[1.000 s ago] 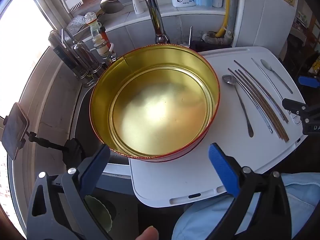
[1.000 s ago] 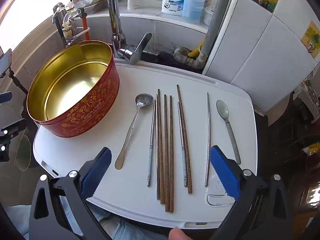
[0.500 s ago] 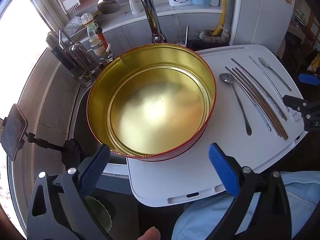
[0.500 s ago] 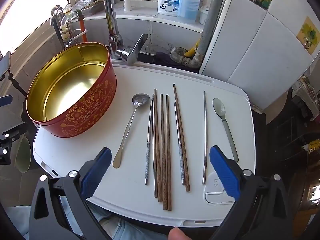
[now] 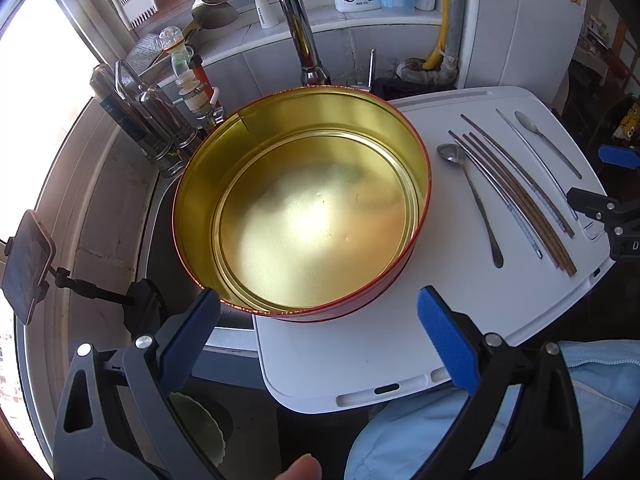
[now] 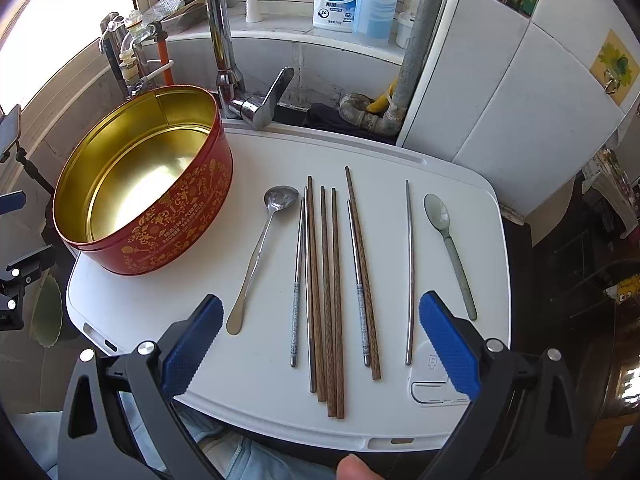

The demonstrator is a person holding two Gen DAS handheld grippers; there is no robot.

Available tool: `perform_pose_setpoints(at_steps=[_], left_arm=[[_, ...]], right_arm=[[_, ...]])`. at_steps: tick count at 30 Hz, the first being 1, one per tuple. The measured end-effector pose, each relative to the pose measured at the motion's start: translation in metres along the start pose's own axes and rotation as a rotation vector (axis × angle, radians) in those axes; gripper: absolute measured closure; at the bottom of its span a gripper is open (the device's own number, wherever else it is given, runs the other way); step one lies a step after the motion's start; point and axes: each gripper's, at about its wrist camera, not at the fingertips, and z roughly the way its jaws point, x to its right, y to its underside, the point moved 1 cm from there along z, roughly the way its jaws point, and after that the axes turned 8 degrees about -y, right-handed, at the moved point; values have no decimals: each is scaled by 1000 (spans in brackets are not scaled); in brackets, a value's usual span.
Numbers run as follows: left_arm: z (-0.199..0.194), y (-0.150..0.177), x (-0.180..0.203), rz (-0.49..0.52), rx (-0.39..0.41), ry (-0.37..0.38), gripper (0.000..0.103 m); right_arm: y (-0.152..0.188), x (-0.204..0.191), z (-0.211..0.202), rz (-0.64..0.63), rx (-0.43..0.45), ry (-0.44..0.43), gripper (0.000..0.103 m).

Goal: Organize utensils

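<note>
On white board (image 6: 460, 216), nearest edge: right gripper (image 6: 320, 338) spread wide, holding nothing, above utensil handle ends; left gripper (image 5: 320, 330) likewise wide and unladen, before red tin (image 5: 304, 204). Mid-board, right of tin: metal spoon (image 6: 260, 252), wooden chopsticks (image 6: 326, 288), steel chopstick (image 6: 409, 272), pale spoon (image 6: 450, 248), all lying lengthwise. Behind board: faucet (image 6: 218, 36).

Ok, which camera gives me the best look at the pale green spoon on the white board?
The right wrist view. The pale green spoon lies full length there, near the right gripper, bowl and handle both clear. In the left wrist view it sits small and foreshortened at the far edge of the white board.
</note>
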Motion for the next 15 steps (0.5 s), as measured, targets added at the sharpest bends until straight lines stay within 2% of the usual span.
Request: perform_pose_setpoints(at_steps=[15], left_arm=[[0,3,1,3,-6,0,7]], right_arm=[[0,-2,1,2,0,-1,4]])
